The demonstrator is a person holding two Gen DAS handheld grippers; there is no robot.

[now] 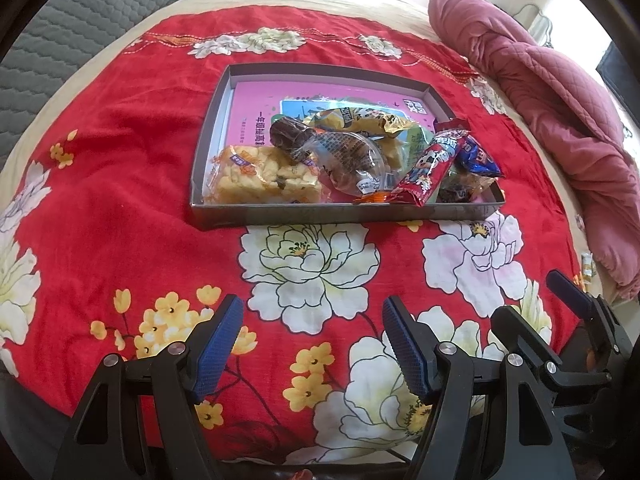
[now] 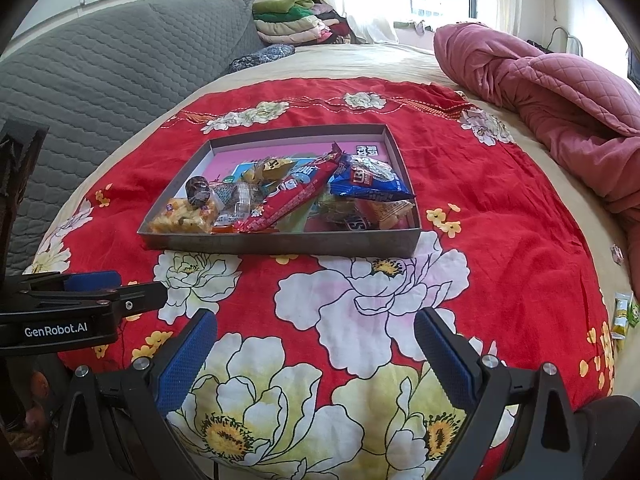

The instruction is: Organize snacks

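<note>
Clearly, several things are hard for me to read. The snacks lie piled in the grey tray on the red flowered blanket of the bed, and they cover each other: under the blue packet some wrappers show only their edges. The pink printed sheet on the tray floor carries writing, but it is upside down and I cannot read it. The long red packet has a cartoon figure and letters too blurred to tell. At the right edge of the bed a small yellow-green packet is cut off by the picture border.

On the body of the left tongs, seen in the right view, I read "GenRobot.AI".

Both tongs hang over the blanket on the near side of the tray, pointing downward, side by side. The left tongs stand spread with nothing between the blue pads. The right tongs are also spread and empty.
</note>
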